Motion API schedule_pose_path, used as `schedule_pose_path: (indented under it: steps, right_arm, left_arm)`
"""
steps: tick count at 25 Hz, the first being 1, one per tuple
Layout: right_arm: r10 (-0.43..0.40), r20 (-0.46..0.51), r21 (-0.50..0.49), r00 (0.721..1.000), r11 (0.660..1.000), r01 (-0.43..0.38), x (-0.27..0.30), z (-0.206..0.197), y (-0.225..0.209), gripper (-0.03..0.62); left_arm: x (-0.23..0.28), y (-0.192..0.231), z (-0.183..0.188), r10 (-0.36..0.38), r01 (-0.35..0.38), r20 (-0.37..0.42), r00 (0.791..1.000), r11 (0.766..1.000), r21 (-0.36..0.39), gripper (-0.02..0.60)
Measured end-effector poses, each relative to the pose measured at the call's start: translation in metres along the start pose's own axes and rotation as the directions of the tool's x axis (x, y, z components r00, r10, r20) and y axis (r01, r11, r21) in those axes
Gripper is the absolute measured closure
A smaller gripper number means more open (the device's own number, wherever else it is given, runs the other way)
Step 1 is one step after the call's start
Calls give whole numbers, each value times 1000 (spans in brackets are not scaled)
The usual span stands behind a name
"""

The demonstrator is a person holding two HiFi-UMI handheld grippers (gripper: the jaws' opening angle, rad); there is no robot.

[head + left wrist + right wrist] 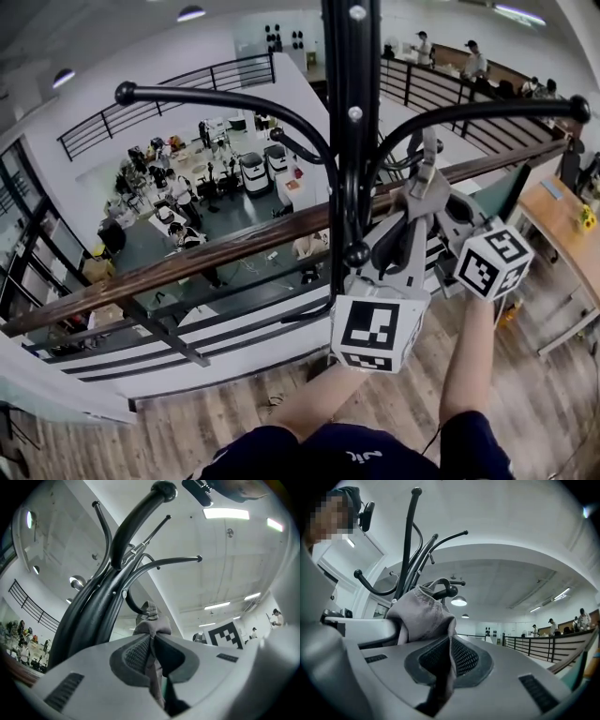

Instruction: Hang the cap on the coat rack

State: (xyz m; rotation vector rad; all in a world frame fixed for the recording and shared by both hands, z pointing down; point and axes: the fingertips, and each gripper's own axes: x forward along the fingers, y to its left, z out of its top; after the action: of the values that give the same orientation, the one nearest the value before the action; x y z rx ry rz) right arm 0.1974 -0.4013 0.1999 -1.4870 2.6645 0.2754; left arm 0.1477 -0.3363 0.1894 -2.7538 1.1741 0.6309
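The left gripper (151, 638) is clamped shut on a fold of the grey cap (152, 623), which is held up beside the black coat rack (349, 141), near a lower hook (449, 591). The right gripper (450, 641) is clamped on the cap's fabric too.

Holding left arm (323, 394) and right arm (469, 361) up, side by side. Pinching cap (421, 613) fabric in left claw (152, 641) and right claw (450, 644), jaws nearly together, both angled slightly upward.

the cap (422, 613) is matt cloth, the coat rack (349, 141) glossy black metal.
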Motion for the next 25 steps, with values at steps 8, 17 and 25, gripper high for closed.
schedule_pose_path:
  steps: [8, 17, 25]
  right_arm:
    - [35, -33, -23, 999, 999, -36, 6, -16, 19, 566]
    - [63, -38, -40, 997, 997, -64, 7, -19, 39, 566]
    - [54, -91, -59, 994, 997, -59, 3, -37, 42, 565]
  left_arm:
    - [-21, 8, -13, 21, -22, -34, 999, 999, -28, 551]
    - [-42, 16, -19, 66, -68, -48, 997, 997, -32, 551]
    - [-52, 16, -39, 87, -89, -90, 992, 996, -16, 551]
